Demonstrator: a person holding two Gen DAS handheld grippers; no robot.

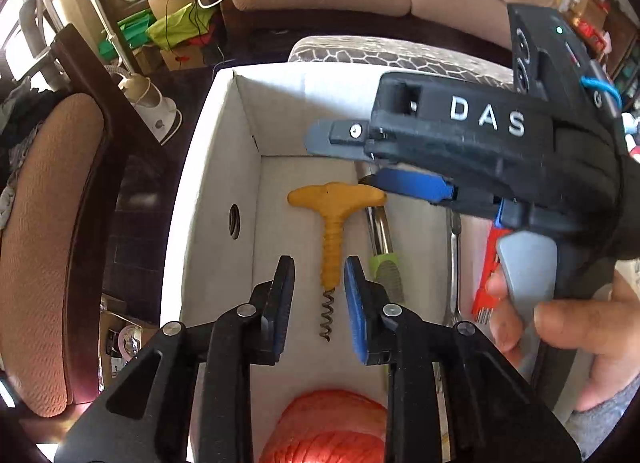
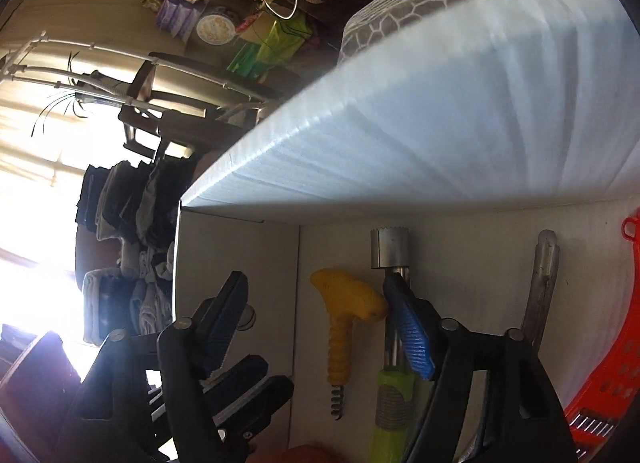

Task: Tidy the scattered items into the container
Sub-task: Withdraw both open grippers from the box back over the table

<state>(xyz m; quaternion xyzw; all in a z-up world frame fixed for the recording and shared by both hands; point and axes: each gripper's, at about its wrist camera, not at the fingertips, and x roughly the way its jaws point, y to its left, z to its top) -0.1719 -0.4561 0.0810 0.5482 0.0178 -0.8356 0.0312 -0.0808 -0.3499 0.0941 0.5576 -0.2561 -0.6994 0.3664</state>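
Inside the white cardboard box [image 1: 216, 199], bare floor lay open left of the yellow-handled corkscrew [image 1: 332, 223]. To its right, a steel green-gripped tool [image 1: 384, 247], a metal utensil [image 1: 454, 263] and a red plastic piece [image 1: 486, 275] crowded the floor; an orange twine ball [image 1: 332, 431] filled the near end.

Both tools are black plastic. The left gripper [image 1: 319, 295] has silver pivot screws and ribbed blue pads. The right gripper [image 1: 362, 163] carries white letters "DAS", a green light, a blue cable loop and a grey trigger under the right hand [image 1: 560, 327], cuffed by a grey sleeve [image 1: 604, 423].
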